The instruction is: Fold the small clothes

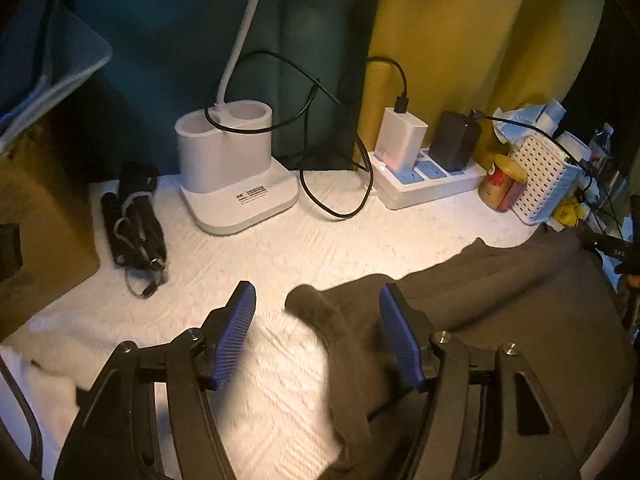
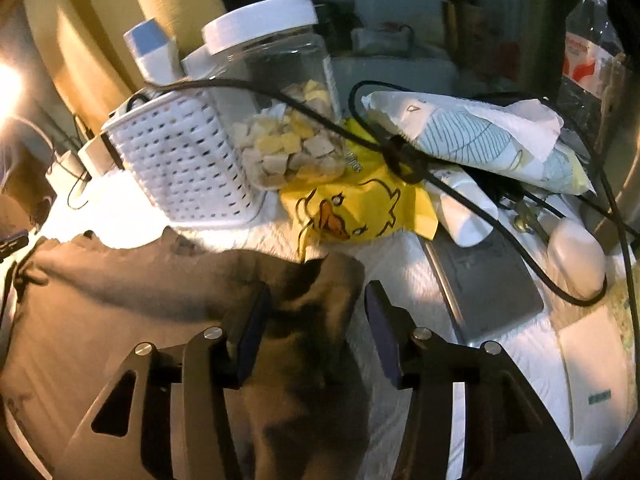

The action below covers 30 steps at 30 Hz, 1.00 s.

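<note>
Between the blue pads of the left gripper [image 1: 316, 334] lies a rolled edge of the dark brown garment [image 1: 500, 320], loose on the white textured cloth [image 1: 260, 256]; the jaws stand apart and neither pad presses on the fabric. Ahead of this gripper and to its left sit a white lamp base [image 1: 236, 176] and a bundle of black cables [image 1: 136, 220]; ahead to its right are a white power strip [image 1: 424, 180] with chargers and a white perforated basket [image 1: 544, 184]. The right gripper [image 2: 316, 332] is likewise spread open, with a bunched corner of the garment between its pads, untouched by either. Just beyond its fingertips lies a yellow duck-print packet [image 2: 360, 212], with a clear jar [image 2: 280, 92] behind that.
</note>
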### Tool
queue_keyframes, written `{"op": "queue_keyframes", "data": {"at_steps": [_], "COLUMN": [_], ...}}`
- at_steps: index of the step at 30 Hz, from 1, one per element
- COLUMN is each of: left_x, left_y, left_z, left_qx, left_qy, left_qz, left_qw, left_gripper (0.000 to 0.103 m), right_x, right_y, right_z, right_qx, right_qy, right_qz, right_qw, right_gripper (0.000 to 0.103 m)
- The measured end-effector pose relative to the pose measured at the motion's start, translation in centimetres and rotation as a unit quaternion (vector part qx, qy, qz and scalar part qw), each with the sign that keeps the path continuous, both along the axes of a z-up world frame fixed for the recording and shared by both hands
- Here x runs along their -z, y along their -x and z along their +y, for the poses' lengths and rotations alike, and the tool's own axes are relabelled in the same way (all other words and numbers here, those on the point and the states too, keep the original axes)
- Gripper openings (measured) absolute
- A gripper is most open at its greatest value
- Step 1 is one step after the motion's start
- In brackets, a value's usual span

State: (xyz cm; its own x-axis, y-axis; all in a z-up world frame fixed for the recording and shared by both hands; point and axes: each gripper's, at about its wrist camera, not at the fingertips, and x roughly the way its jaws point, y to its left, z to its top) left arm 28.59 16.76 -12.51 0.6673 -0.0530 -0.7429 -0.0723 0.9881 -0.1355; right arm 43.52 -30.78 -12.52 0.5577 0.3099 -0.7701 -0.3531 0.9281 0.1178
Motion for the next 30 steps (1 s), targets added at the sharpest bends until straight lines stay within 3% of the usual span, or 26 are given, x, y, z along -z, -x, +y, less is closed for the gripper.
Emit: {"op": "queue_keyframes", "data": {"at_steps": [3, 4, 6, 7, 10, 12, 16, 18, 22, 27, 29, 30], "left_x": [1.2, 1.6, 2.3, 2.7, 2.4, 1.6, -0.3, -0.8, -0.4, 0.6, 0.7, 0.6], "left_y": [-1.2, -1.5, -1.9, -2.0, -1.8, -1.5, -1.1, -1.3, -2.4, -3.3, -3.1, -2.9], "left_z": [0.3, 0.3, -0.1, -0.4, -1.5, -1.7, -1.3, -1.4, -1.6, -1.6, -1.3, -1.1], "left_qx": [0.003, 0.004, 0.015, 0.025, 0.045, 0.031, 0.008, 0.006, 0.007, 0.000, -0.009, -0.013], "left_qy": [0.003, 0.002, 0.001, -0.001, -0.025, -0.055, -0.074, -0.088, -0.107, -0.109, -0.105, -0.104], "left_qz": [0.021, 0.026, 0.035, 0.041, 0.029, 0.004, -0.054, -0.066, -0.062, -0.024, -0.014, -0.014], "left_qw": [0.9998, 0.9996, 0.9993, 0.9988, 0.9982, 0.9980, 0.9957, 0.9940, 0.9923, 0.9937, 0.9943, 0.9944], "left_gripper": [0.064, 0.063, 0.048, 0.028, 0.009, 0.009, 0.008, 0.008, 0.008, 0.013, 0.023, 0.027], "right_x": [0.5, 0.5, 0.6, 0.4, -0.6, -2.0, -4.4, -4.7, -3.7, -2.0, -1.9, -2.0], "right_y": [-1.1, -1.2, -1.0, -0.7, 0.5, 1.5, 2.9, 2.8, 0.9, 0.1, 0.2, 0.2], "right_z": [-0.2, 0.0, 0.5, 0.9, 1.9, 2.5, 3.4, 3.6, 3.2, 2.7, 2.1, 2.1], "right_qx": [0.006, 0.003, -0.013, -0.016, -0.018, -0.019, -0.017, -0.011, 0.005, 0.019, 0.022, 0.022], "right_qy": [-0.013, -0.013, -0.010, 0.003, 0.039, 0.055, 0.073, 0.076, 0.072, 0.091, 0.092, 0.092], "right_qz": [0.010, 0.007, 0.009, -0.003, -0.044, -0.085, -0.152, -0.162, -0.141, -0.109, -0.097, -0.097], "right_qw": [1.000, 1.000, 1.000, 1.000, 0.998, 0.995, 0.986, 0.984, 0.987, 0.990, 0.991, 0.991], "right_gripper": [0.051, 0.041, 0.015, 0.013, 0.011, 0.011, 0.011, 0.011, 0.011, 0.012, 0.012, 0.017]}}
